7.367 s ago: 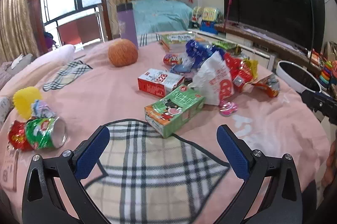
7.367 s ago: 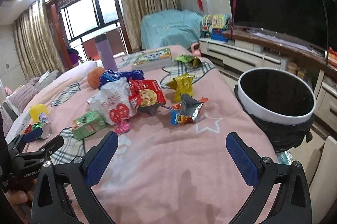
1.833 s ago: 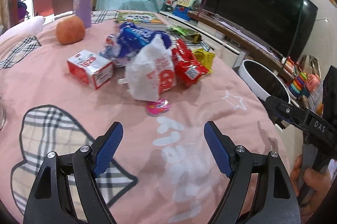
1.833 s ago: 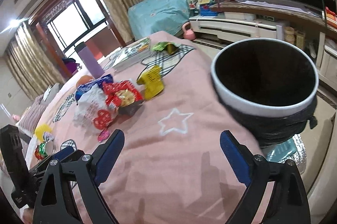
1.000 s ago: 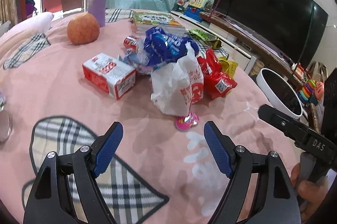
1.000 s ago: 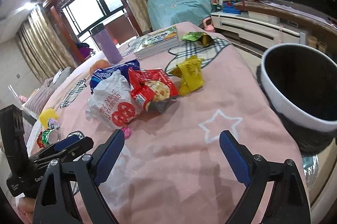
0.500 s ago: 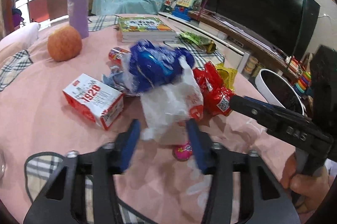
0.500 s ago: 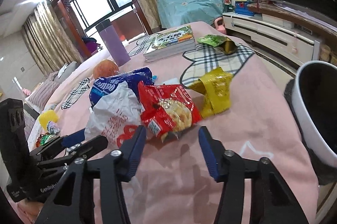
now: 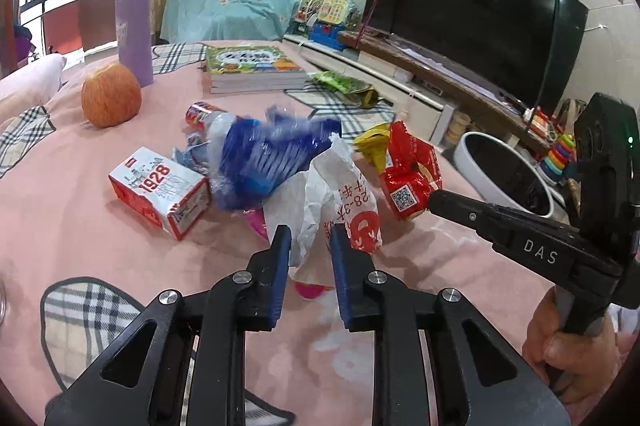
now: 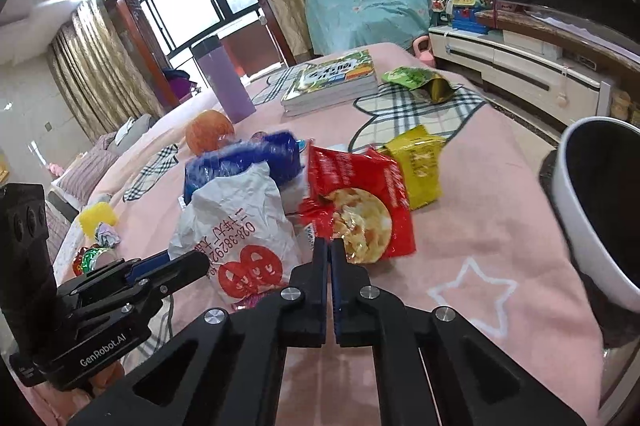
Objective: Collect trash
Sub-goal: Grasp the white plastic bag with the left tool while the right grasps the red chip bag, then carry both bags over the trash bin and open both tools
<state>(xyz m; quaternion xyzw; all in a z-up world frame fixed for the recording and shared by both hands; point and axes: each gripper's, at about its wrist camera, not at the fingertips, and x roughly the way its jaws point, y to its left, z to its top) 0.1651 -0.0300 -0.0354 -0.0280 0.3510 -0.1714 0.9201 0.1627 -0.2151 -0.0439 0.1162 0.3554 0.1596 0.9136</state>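
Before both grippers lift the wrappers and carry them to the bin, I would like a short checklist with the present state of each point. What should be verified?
1. Left gripper has closed onto the white plastic bag: ok, the bag sits between its pads.
2. Right gripper has closed onto the red snack packet: cannot tell; the jaws are together at the packet's lower edge, but pinched foil is not clear.
3. The blue bag is free of the white bag: cannot tell, they overlap.
4. The trash bin is open: ok, no lid.
5. The two grippers are apart: ok, a gap shows in both views.
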